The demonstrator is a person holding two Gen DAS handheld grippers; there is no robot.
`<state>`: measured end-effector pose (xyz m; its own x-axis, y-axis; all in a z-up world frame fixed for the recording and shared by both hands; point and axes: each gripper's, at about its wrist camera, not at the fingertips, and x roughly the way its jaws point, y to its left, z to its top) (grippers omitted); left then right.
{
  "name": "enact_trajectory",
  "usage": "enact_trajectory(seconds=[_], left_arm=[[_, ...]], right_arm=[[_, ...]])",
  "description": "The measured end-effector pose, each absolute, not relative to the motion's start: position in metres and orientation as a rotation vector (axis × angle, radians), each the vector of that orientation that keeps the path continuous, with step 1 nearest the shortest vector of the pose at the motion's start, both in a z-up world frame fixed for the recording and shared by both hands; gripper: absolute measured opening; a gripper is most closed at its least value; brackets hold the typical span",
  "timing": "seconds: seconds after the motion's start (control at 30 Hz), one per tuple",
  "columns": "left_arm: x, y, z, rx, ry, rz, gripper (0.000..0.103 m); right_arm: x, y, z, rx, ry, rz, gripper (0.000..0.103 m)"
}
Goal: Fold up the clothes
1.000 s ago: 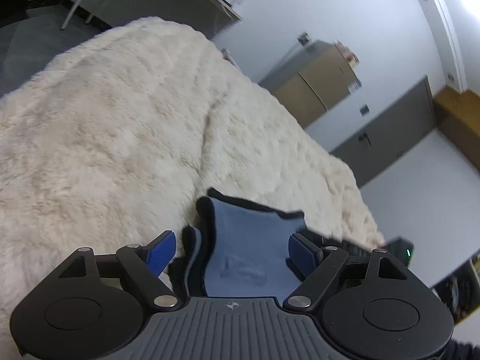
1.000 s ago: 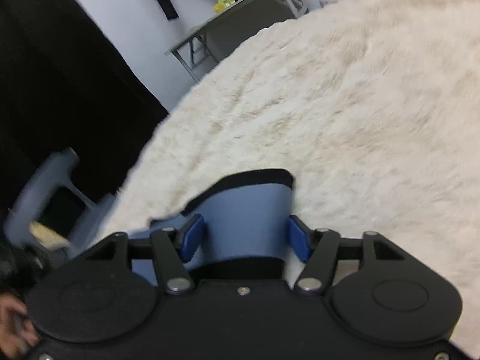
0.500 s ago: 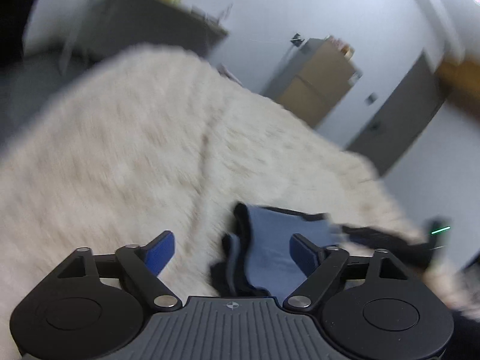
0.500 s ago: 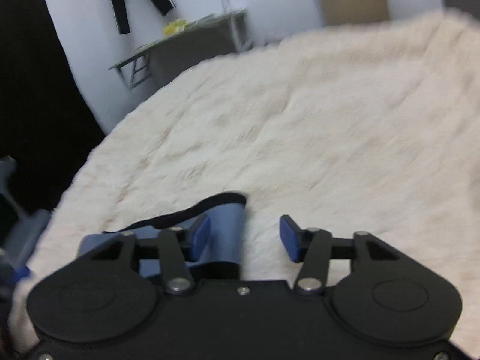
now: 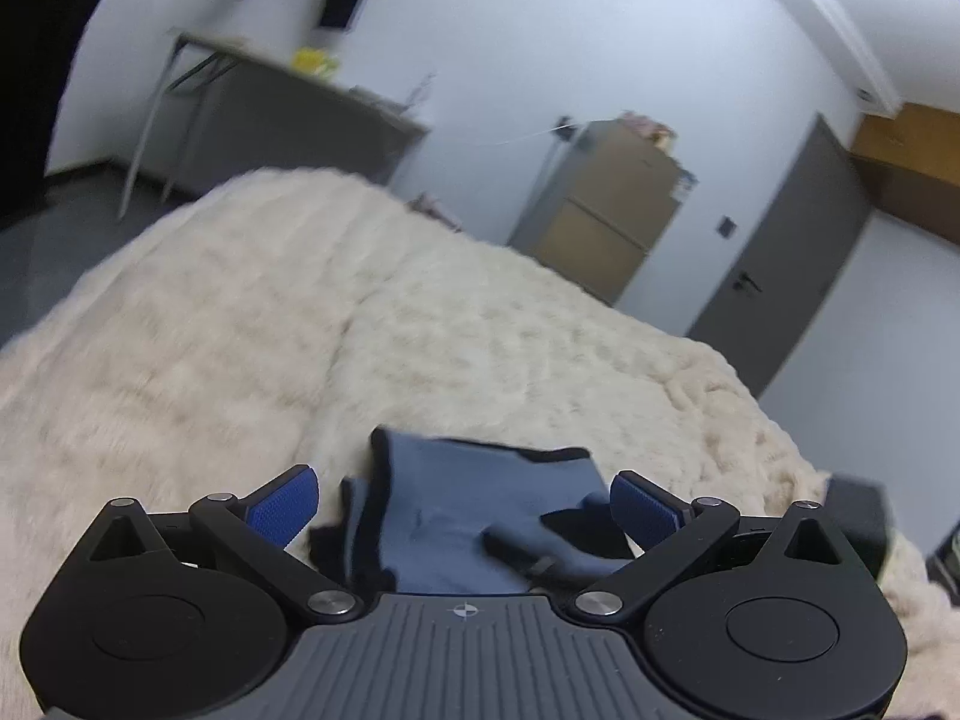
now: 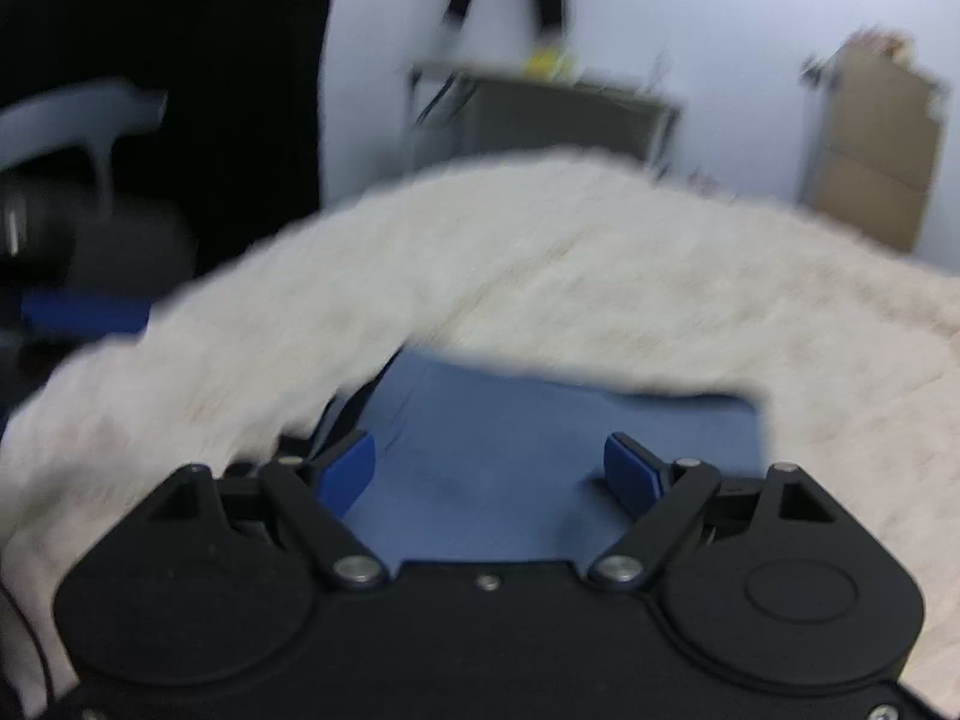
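Note:
A folded blue garment with black trim (image 5: pixel 456 516) lies on a cream fluffy blanket (image 5: pixel 240 324). My left gripper (image 5: pixel 465 507) is open, its blue pads on either side of the garment, above it. In the right wrist view the garment (image 6: pixel 540 420) lies flat as a blue rectangle on the blanket (image 6: pixel 720 276). My right gripper (image 6: pixel 489 471) is open and hovers over the garment's near part, holding nothing. That view is blurred.
A grey table (image 5: pixel 288 114) stands by the far wall, with a brown cabinet (image 5: pixel 606 210) and a grey door (image 5: pixel 798 252) to its right. A dark object (image 5: pixel 858 516) sits at the blanket's right edge. A chair (image 6: pixel 84 138) stands at the left.
Both grippers have swung and tilted up, showing more of the room. The right gripper has moved back over the garment, which now lies flatter between its fingers.

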<state>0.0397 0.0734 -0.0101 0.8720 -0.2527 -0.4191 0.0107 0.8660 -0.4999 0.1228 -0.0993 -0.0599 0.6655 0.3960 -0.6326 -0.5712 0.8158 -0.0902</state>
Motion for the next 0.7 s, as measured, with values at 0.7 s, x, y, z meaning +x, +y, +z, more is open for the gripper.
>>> enact_trajectory(seconds=[0.7], left_arm=[[-0.01,0.026,-0.001,-0.308,0.834,-0.162,0.103]], right_arm=[[0.01,-0.173,0.033,-0.161,0.769,0.043,0.103]])
